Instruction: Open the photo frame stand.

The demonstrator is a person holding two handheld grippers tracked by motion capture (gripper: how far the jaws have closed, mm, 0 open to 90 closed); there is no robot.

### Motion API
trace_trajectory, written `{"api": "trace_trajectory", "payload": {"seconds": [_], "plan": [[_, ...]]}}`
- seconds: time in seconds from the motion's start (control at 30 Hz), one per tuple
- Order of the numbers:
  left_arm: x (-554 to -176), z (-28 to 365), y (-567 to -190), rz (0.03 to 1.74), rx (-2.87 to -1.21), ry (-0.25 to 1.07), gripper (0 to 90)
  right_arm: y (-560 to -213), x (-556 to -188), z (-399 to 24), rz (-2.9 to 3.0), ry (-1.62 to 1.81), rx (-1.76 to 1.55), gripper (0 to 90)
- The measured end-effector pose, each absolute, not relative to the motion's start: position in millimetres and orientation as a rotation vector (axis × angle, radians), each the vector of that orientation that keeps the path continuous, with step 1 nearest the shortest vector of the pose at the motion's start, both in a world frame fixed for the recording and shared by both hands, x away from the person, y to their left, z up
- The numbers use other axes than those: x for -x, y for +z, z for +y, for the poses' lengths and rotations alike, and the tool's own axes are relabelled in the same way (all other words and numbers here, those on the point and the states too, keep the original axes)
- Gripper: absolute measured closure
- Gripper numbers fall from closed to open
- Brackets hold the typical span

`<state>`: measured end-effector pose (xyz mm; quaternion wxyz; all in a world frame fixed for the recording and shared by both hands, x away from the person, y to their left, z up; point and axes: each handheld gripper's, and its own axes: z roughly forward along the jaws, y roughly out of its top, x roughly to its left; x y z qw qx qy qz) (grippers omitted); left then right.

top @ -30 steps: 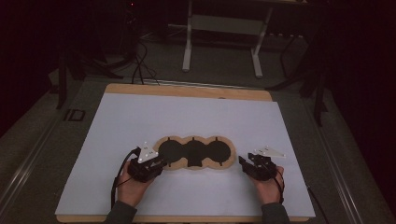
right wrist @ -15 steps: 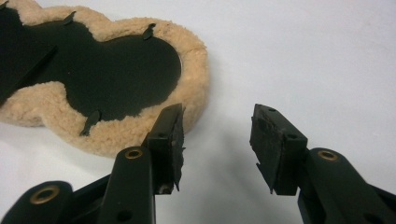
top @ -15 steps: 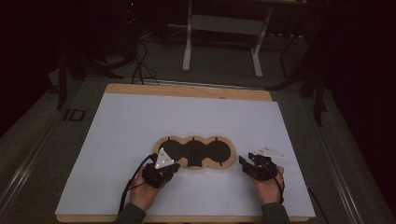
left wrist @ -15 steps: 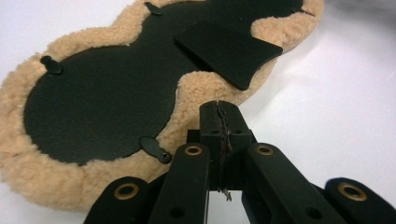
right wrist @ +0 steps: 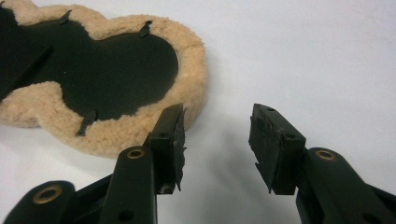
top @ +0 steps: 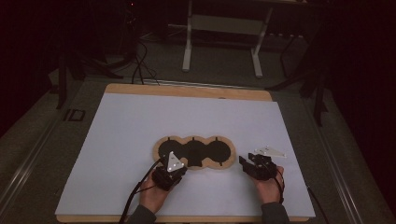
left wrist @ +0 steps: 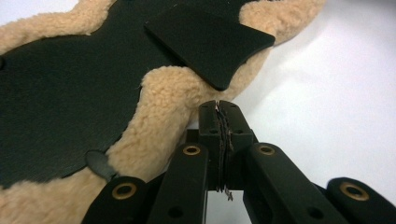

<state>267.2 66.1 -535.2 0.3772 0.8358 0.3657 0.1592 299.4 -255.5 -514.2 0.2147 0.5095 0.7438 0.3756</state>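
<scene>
Currently we have a tan fleece pad with three joined round lobes and a black leather-like face (top: 194, 152) lying flat on the white-topped bench (top: 140, 126), a little toward our edge of centre. Its long axis runs left to right across the bench, parallel to our edge. A loose black flap (left wrist: 210, 42) lies on the black face in the left gripper view, tipped over the fleece rim.

Our left tongs (left wrist: 219, 109) sit at the pad's near edge by the left lobe. They have just been closing and now stand pressed together, nothing between them, tips just beside the fleece border; contact we cannot tell.

Our right tongs (right wrist: 217, 135) rest off the pad's right end, spread, with bare white bench between the jaws; the left jaw is near the fleece.
</scene>
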Motion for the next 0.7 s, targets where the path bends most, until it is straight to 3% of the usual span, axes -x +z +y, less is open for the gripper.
{"api": "trace_trajectory", "payload": {"seconds": [0.7], "plan": [[-271.5,57.6,-535.3,0.968,-2.097,0.409,88.5,-513.9,-300.4,-257.4,2.048,1.035,-1.422,50.3]]}}
